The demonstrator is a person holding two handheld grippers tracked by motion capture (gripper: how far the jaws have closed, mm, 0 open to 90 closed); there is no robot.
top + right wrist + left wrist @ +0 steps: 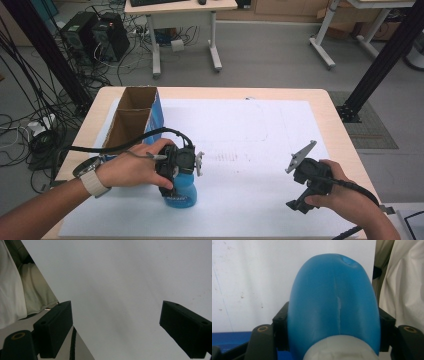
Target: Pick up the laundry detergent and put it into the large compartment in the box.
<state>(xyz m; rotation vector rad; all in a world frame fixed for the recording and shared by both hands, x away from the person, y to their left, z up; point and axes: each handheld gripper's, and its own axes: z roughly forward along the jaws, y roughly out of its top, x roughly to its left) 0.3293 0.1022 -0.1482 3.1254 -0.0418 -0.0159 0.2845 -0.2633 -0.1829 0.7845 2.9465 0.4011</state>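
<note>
So you'd clamped the left gripper (184, 186) round the blue bottle (182, 192) w/ both pads on its sides, probably for lifting; right gripper (116, 327) sat open, spare, over the worktop (280, 200).

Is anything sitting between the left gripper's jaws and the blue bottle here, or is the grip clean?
Nothing visible stands between them. In the left gripper view the left gripper has its black jaws pressed directly on both sides of the blue bottle, with no other thing wedged in. From the high view the bottle stands on the white sheet beside the cardboard box.
</note>
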